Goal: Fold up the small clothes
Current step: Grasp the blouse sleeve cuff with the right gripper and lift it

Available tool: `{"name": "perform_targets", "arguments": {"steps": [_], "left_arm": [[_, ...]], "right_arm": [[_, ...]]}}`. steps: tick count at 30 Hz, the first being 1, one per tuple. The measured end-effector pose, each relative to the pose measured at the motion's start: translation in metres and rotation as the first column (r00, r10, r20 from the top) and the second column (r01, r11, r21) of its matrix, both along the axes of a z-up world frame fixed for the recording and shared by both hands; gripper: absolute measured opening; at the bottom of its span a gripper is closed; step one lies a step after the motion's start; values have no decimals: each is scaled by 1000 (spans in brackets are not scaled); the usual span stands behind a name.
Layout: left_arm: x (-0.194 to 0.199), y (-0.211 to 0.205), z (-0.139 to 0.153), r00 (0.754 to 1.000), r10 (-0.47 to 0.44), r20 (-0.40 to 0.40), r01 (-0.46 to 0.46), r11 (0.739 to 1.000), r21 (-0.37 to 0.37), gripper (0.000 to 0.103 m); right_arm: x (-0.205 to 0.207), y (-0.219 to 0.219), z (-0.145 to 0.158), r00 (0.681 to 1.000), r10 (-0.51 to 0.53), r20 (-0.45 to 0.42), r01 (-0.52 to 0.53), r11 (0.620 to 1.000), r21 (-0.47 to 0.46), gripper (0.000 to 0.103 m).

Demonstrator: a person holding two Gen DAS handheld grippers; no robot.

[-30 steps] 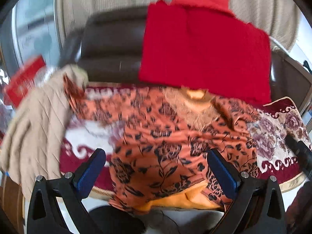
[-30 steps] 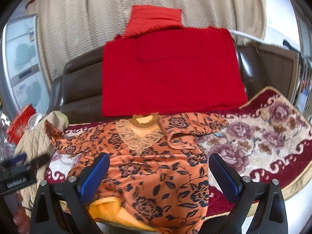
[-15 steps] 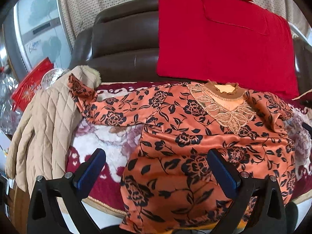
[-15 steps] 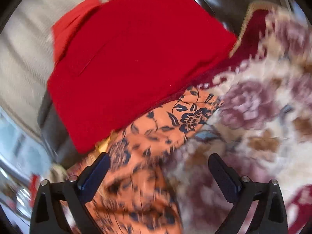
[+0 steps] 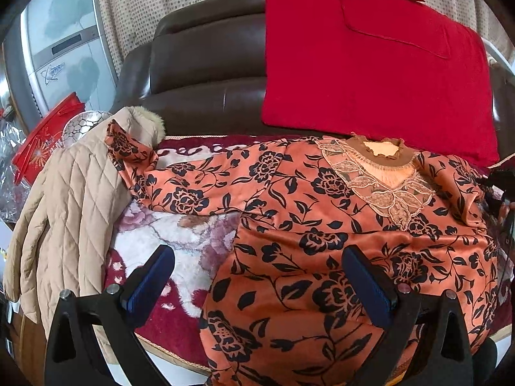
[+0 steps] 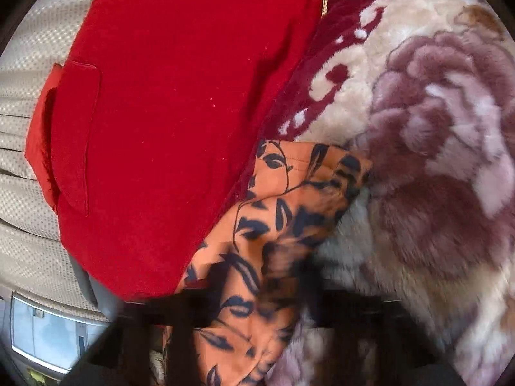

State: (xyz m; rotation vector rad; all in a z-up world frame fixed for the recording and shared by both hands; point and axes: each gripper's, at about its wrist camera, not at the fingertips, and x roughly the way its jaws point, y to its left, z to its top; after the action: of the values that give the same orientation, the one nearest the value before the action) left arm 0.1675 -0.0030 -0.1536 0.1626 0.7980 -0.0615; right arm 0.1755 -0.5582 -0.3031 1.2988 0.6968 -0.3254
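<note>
We see a dark brown sofa (image 5: 206,74) carrying a plush maroon-and-cream floral blanket (image 5: 180,238). On the blanket an orange floral blouse (image 5: 322,225) lies spread flat, neckline toward 12 o'clock; a beige quilted jacket (image 5: 70,206) drapes at 9 o'clock. A red cloth (image 5: 370,74) hangs over the backrest.

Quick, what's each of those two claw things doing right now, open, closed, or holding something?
Left gripper: open, holding nothing, above the orange floral top.
Right gripper: too blurred to tell; the top's sleeve lies across it.

Orange floral blouse (image 5: 338,225) spread face-up
</note>
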Motion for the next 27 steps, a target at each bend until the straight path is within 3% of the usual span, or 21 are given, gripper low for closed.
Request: {"name": "perform_targets", "arguments": {"steps": [1,5,9,15,18,22,25,27], "left_arm": [[-1,2,1,1000,2,1,-2,1000,-1,103],[-4,17,7,999,22,27,-22,1000,-18,103],[-8,34,15,998,45,51,-43,998,-37,103],[-20,65,30,991,89,98,-83,994,-65,103],[-26,82,34,987,116,114,-109,991,-72,103],[-30,104,35,981,156,115,-147,986,-84,103],[-31,120,34,977,185,108,-175,980,-96,103],[-31,130,34,972,208,106,-198,975,-98,103]], "right_arm": [[1,-1,-3,1000,-8,-10,8,1000,11,15],[4,9,19,998,12,56,-10,999,-34,10],[14,46,73,983,109,148,-91,988,-122,10],[41,136,141,927,290,238,-242,947,-212,10],[63,206,157,880,413,233,-345,895,-282,10],[87,291,156,806,559,196,-482,811,-331,11],[92,355,139,718,678,157,-611,722,-324,16],[93,390,128,632,764,130,-711,639,-295,33]]}}
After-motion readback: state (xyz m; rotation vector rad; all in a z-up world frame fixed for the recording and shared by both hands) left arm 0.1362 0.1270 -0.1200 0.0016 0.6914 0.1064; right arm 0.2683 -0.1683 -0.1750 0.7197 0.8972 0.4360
